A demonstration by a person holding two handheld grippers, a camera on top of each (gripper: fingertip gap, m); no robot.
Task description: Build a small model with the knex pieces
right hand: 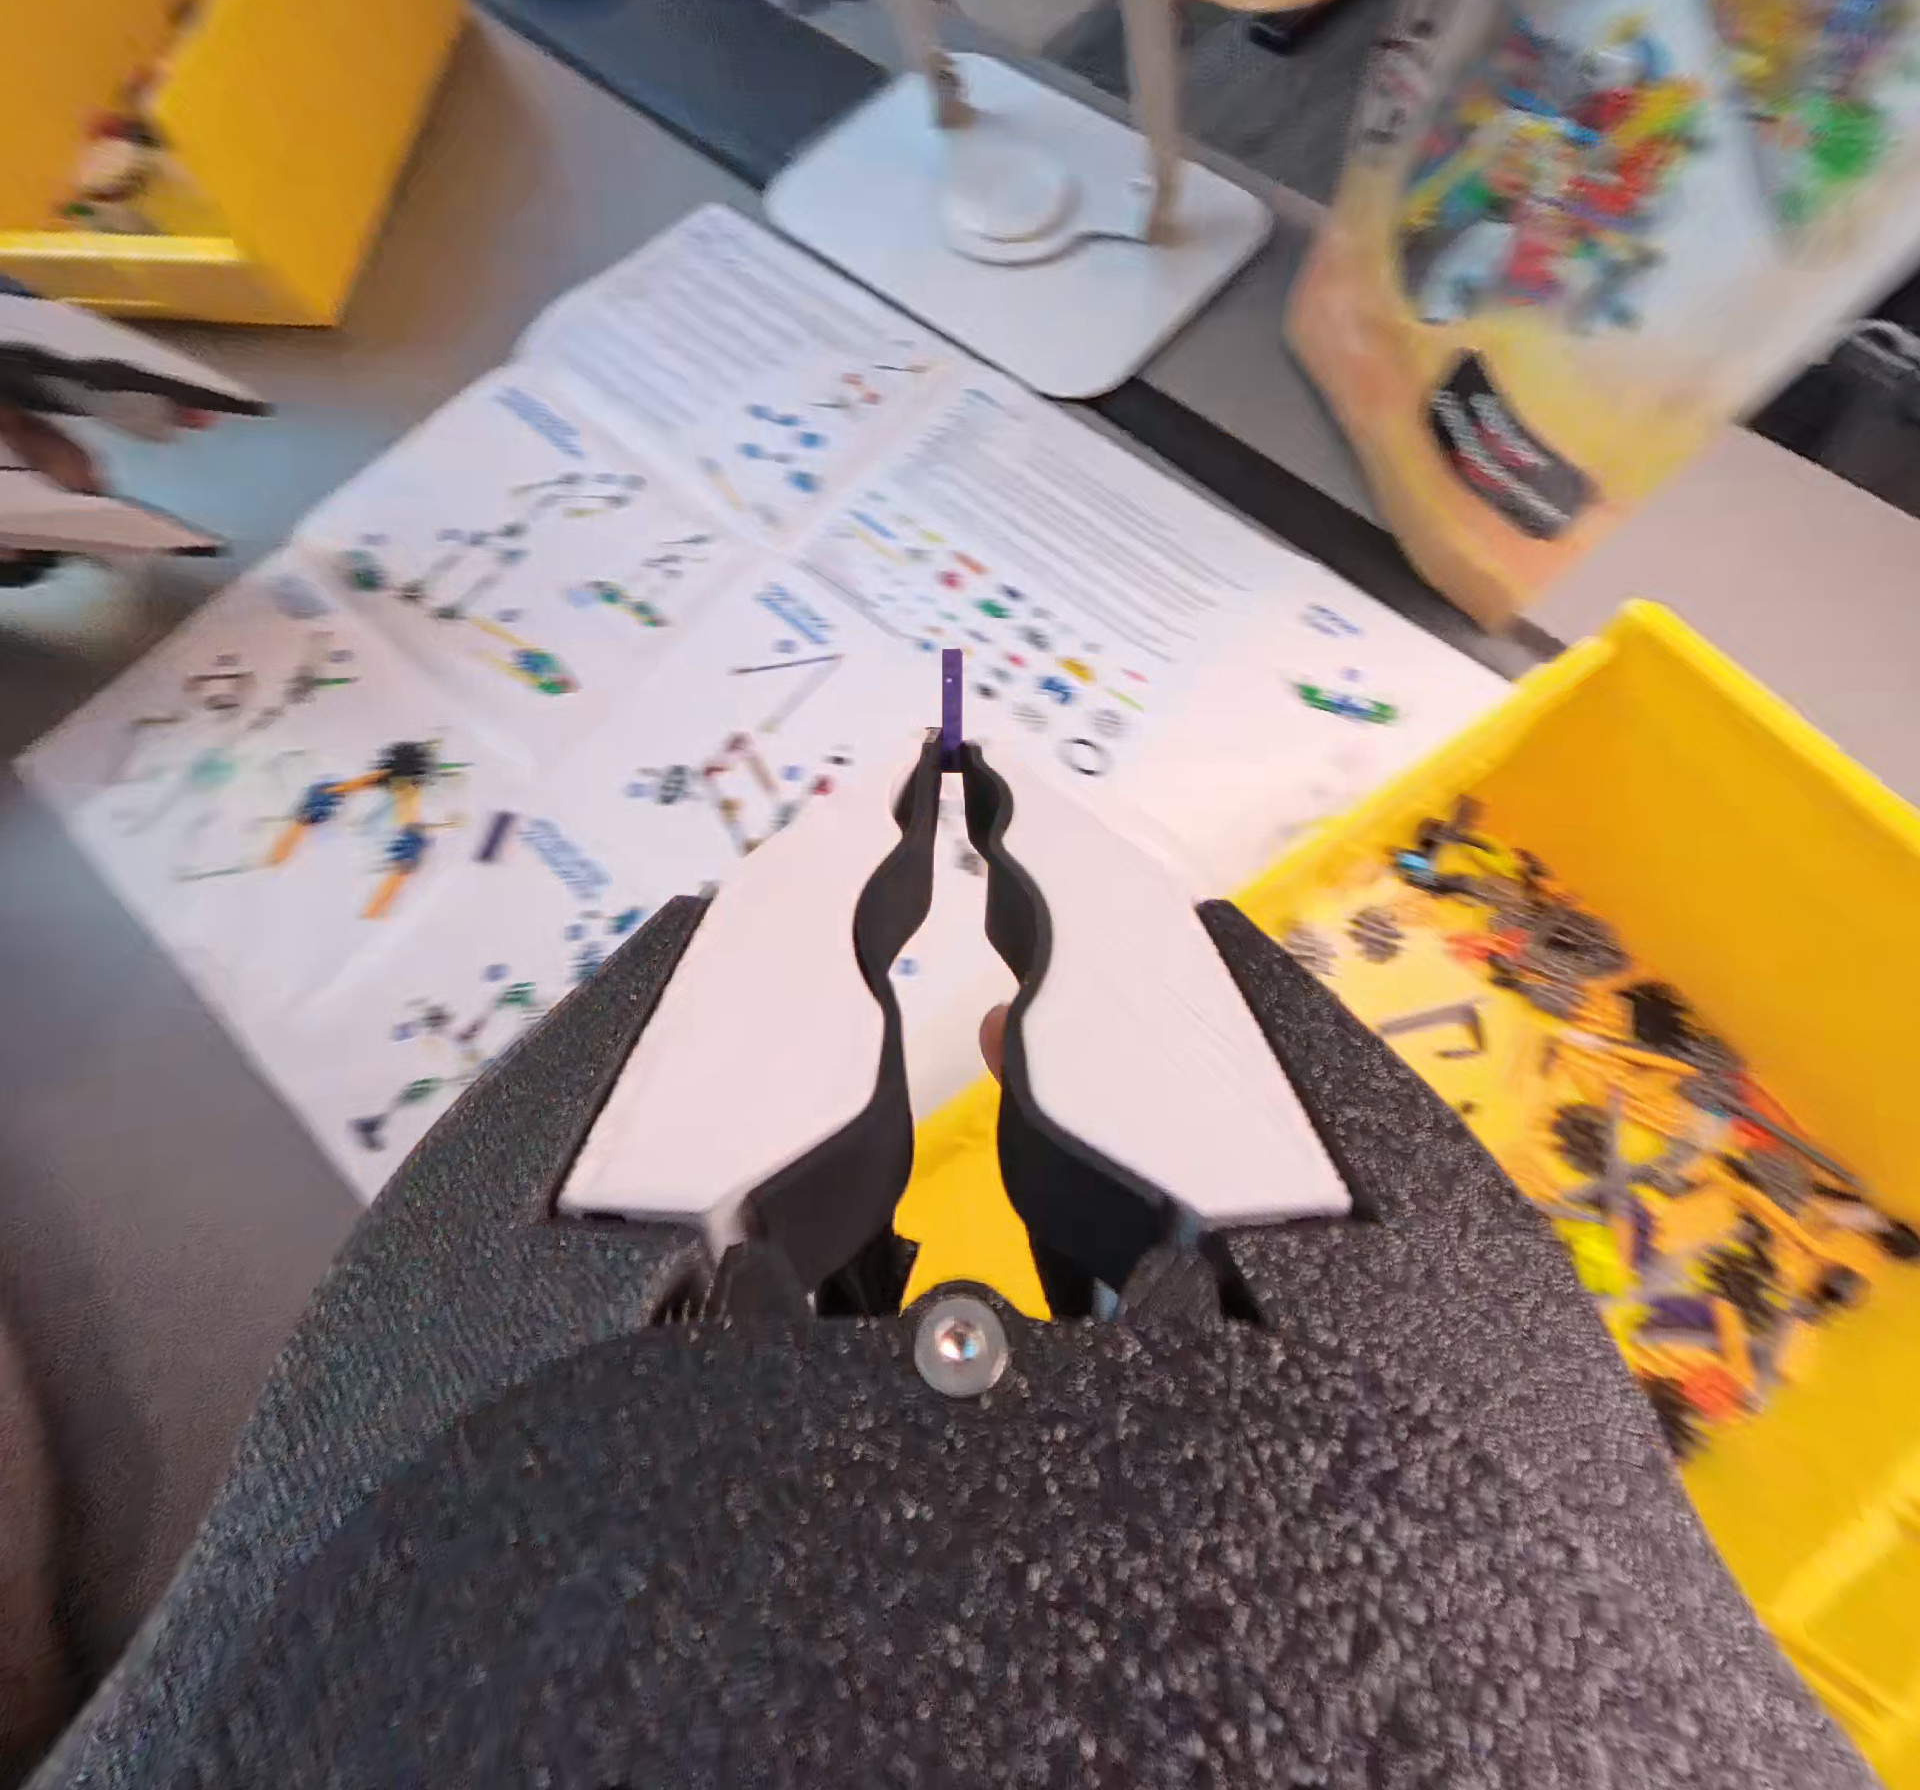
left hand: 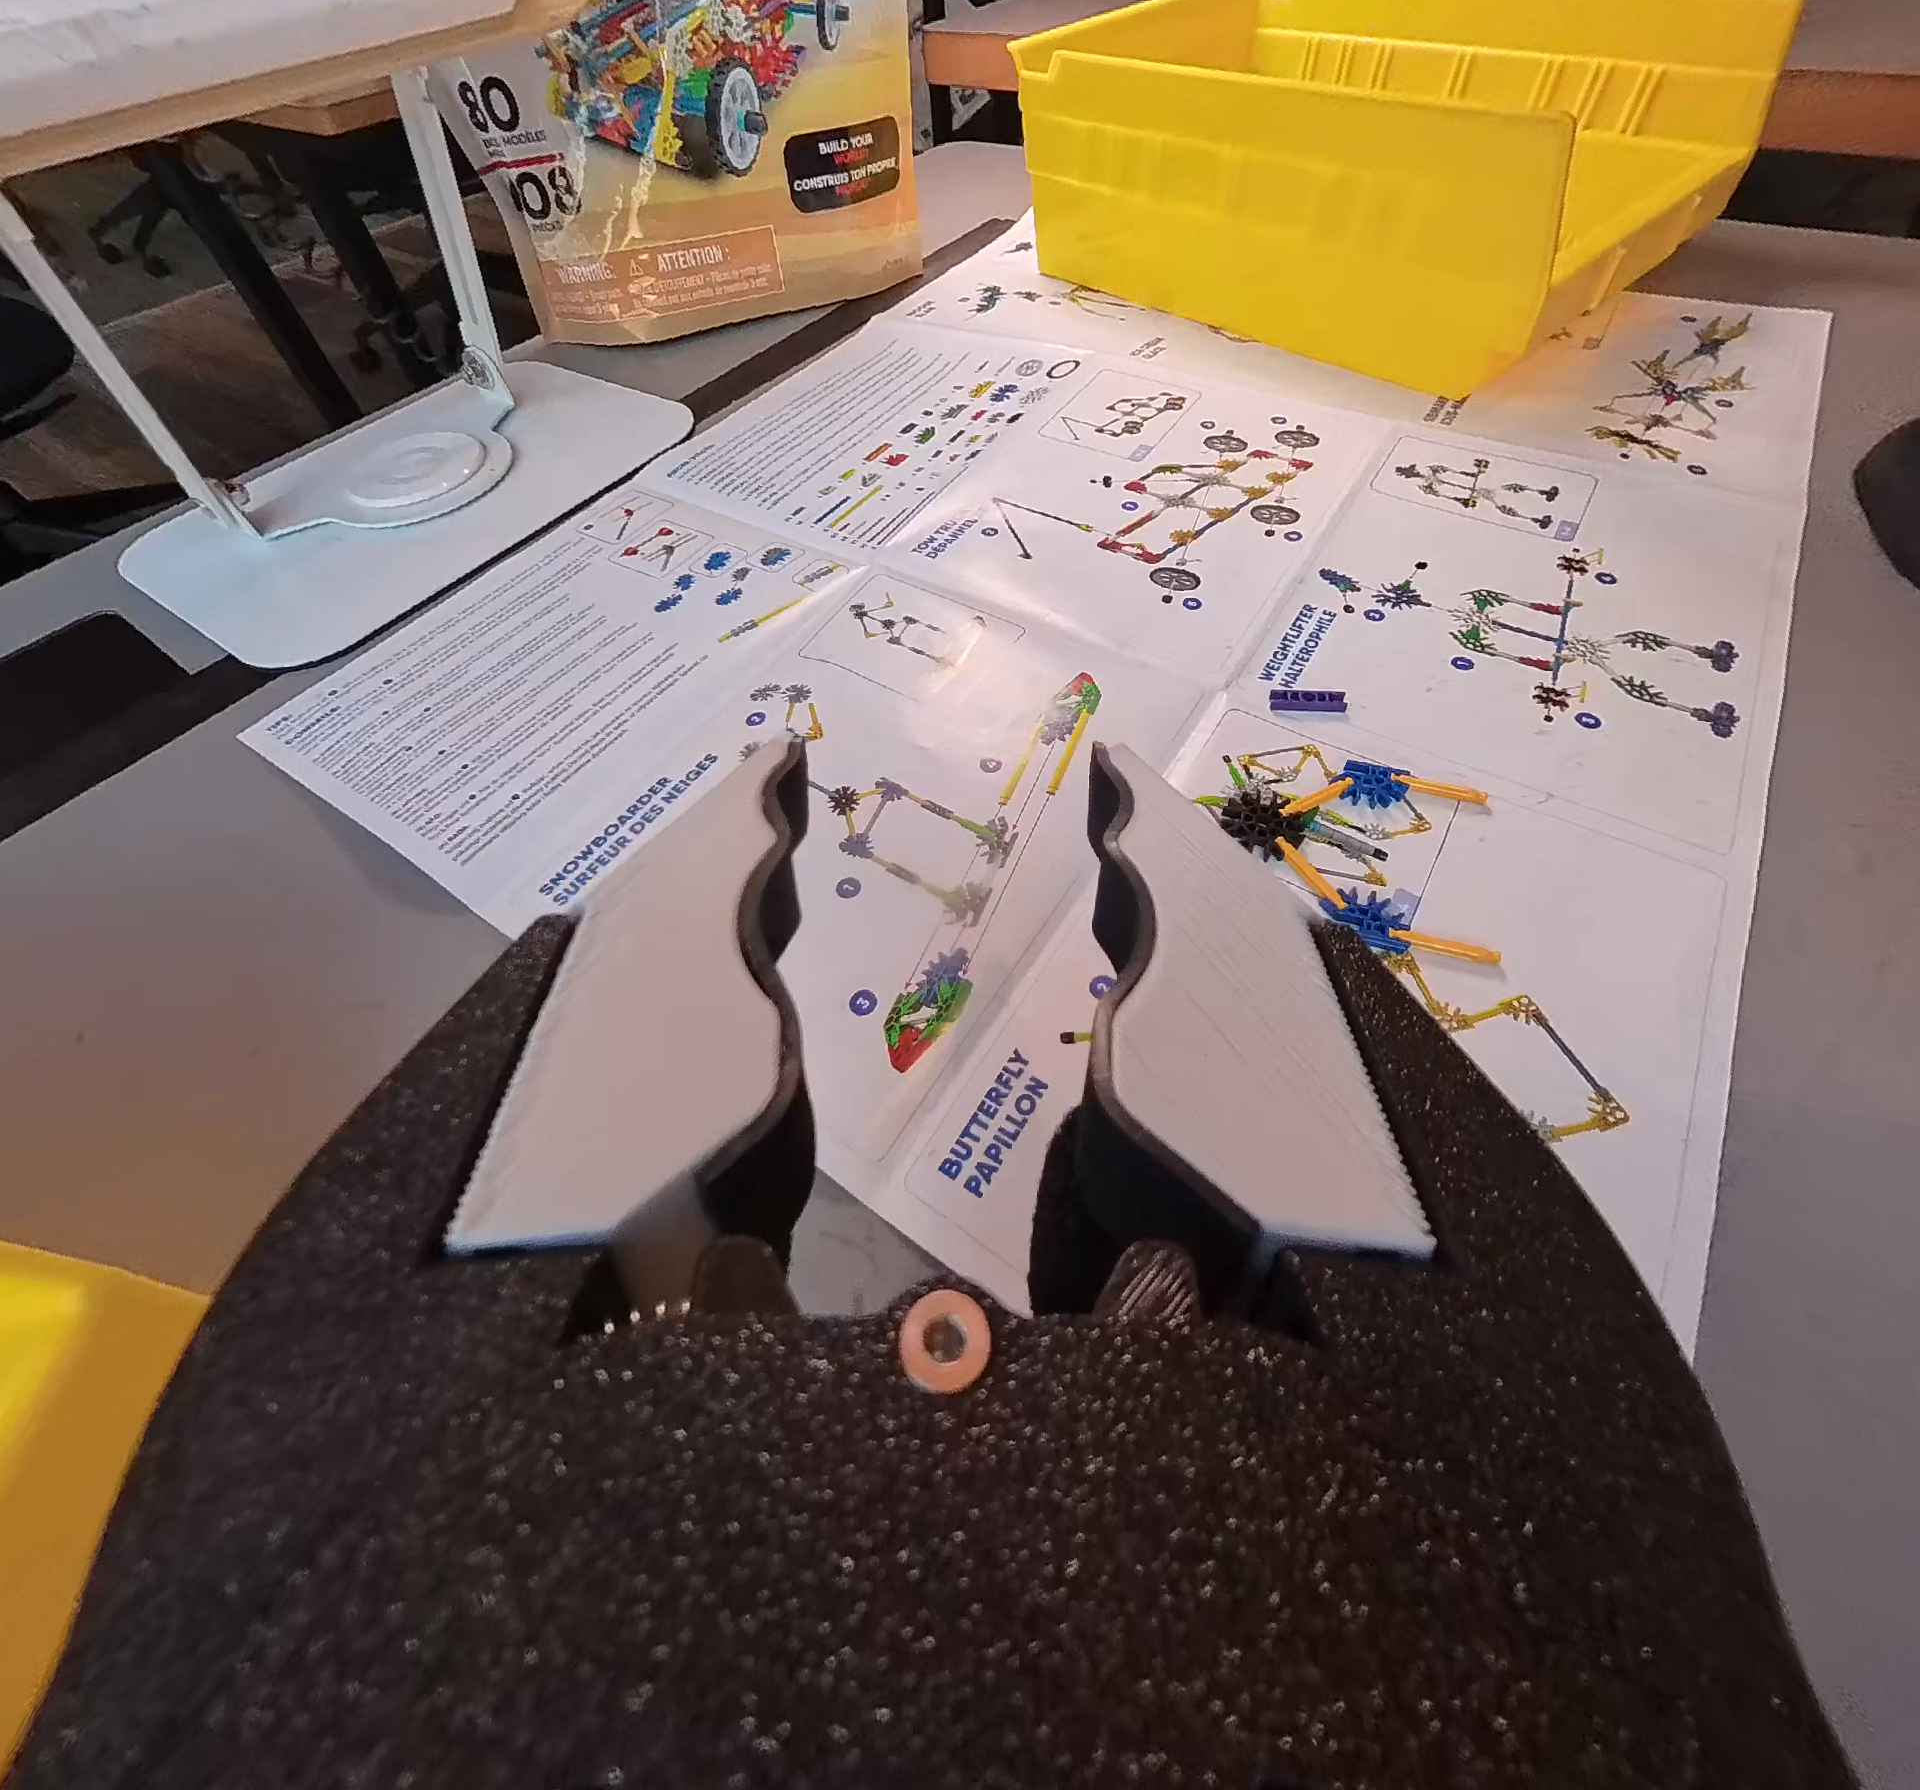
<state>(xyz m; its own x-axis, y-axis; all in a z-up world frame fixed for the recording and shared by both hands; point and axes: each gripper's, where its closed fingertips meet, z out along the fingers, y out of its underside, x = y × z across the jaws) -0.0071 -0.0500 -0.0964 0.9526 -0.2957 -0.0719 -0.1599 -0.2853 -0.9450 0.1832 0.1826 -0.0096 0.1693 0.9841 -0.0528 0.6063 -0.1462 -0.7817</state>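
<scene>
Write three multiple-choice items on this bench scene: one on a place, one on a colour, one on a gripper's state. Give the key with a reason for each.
1. Where does the small assembly of blue connectors and yellow rods lie?
A. in a bin
B. on the instruction sheet
C. on the white stand base

2. What colour is the thin rod in the right gripper?
A. purple
B. red
C. green

3. How is the left gripper?
A. shut on a rod
B. shut on nothing
C. open

Key: B, it rests on the printed sheet right of the left gripper's fingers; A, the rod at the tips is purple; C, a wide gap shows the sheet between its fingers.
</scene>
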